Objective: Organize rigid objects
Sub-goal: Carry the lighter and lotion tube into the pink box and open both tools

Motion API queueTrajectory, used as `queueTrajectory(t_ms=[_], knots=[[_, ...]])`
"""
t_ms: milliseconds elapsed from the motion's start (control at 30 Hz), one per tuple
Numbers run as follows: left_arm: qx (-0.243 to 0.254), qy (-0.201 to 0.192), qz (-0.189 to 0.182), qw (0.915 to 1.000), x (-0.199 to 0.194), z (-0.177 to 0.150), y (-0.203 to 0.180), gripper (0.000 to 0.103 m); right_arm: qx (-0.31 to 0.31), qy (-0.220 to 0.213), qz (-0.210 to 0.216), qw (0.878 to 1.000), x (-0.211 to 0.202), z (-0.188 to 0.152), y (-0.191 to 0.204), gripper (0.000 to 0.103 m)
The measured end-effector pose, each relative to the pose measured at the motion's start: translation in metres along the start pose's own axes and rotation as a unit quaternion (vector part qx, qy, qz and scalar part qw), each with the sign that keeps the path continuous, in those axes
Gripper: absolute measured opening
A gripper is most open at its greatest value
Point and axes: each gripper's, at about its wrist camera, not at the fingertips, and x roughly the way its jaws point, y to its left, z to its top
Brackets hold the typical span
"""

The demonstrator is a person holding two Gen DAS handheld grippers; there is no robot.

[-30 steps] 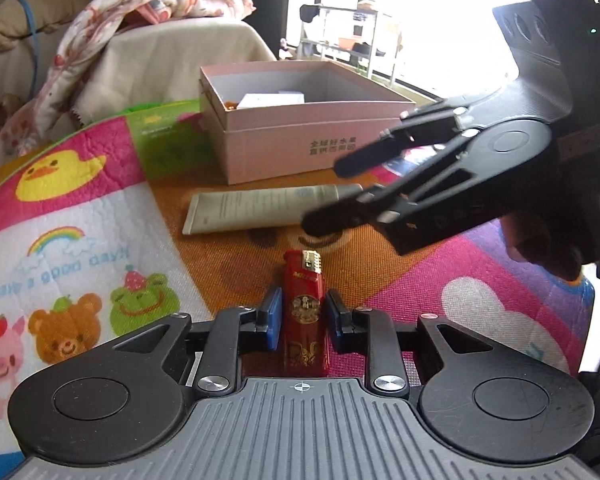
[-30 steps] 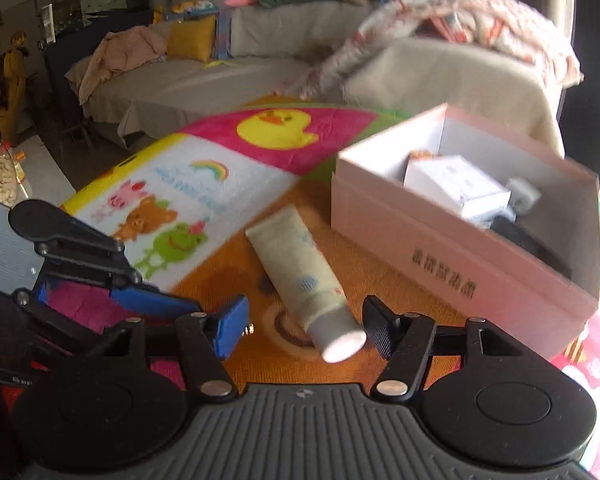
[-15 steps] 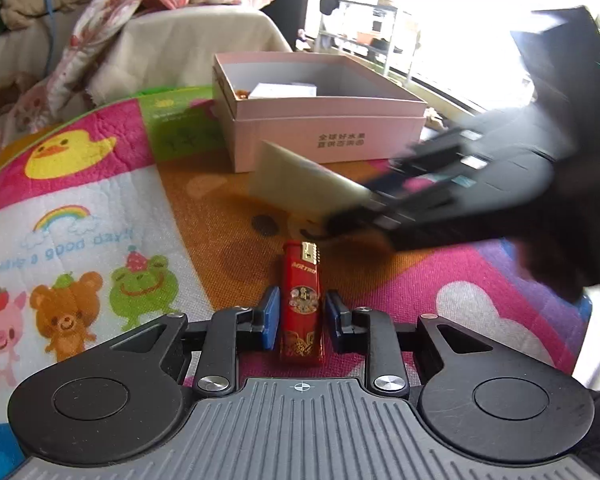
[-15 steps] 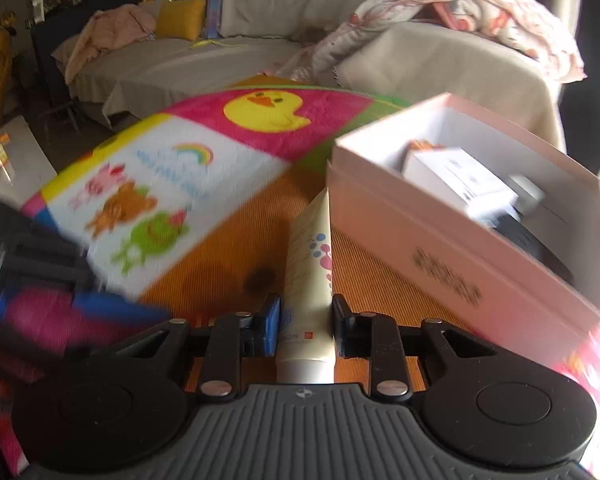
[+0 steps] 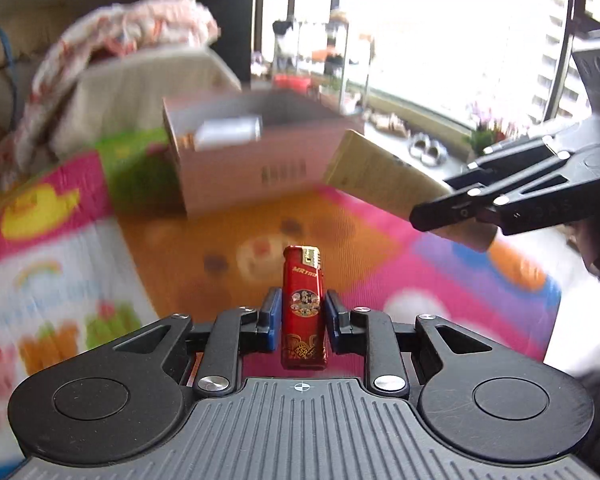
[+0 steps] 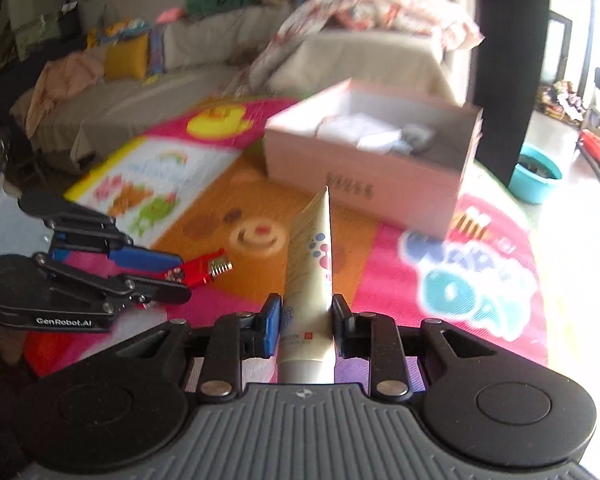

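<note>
My left gripper (image 5: 299, 314) is shut on a red lighter (image 5: 303, 304), held upright above the play mat. In the right wrist view the same lighter (image 6: 202, 271) sticks out of the left gripper (image 6: 178, 276) at the left. My right gripper (image 6: 306, 318) is shut on a cream tube (image 6: 310, 276) near its cap end, its flat tail pointing at the pink box (image 6: 364, 178). From the left wrist the tube (image 5: 384, 178) hangs in the air to the right of the pink box (image 5: 240, 172). The open box holds a white carton (image 6: 348, 128) and other small items.
A colourful cartoon play mat (image 6: 480, 264) covers the floor under both grippers. A sofa with blankets and cushions (image 6: 204, 52) stands behind the box. A teal tub (image 6: 536, 176) sits on the floor at the right. Shelves and a bright window (image 5: 440, 40) lie beyond the box.
My right gripper closed on the tube and lifted it off the mat, turning it toward the box. The left gripper rose with the lighter held.
</note>
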Motion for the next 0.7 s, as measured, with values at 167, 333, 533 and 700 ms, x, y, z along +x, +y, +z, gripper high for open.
queueTrajectory(t_ms=[167,333,533,700], knots=[[0.018,-0.084,0.022,0.9961,-0.008,0.074,0.018,0.026,0.020,-0.076,-0.006,0.997,-0.027,0.037,-0.014,0.026],[-0.008,-0.127,0.021,0.9917,0.039,0.155,0.051,0.026,0.056,-0.120,-0.034,0.991,-0.006,0.089,-0.034,0.026],[-0.042,-0.041,0.026,0.9980,0.131,0.179,0.087,0.027,0.095,-0.100,-0.117,0.984,0.055,0.120,-0.061,0.043],[-0.037,-0.035,0.030,0.9982,0.105,0.134,0.095,0.029,0.052,-0.104,-0.161,0.980,0.053,0.087,-0.041,0.069]])
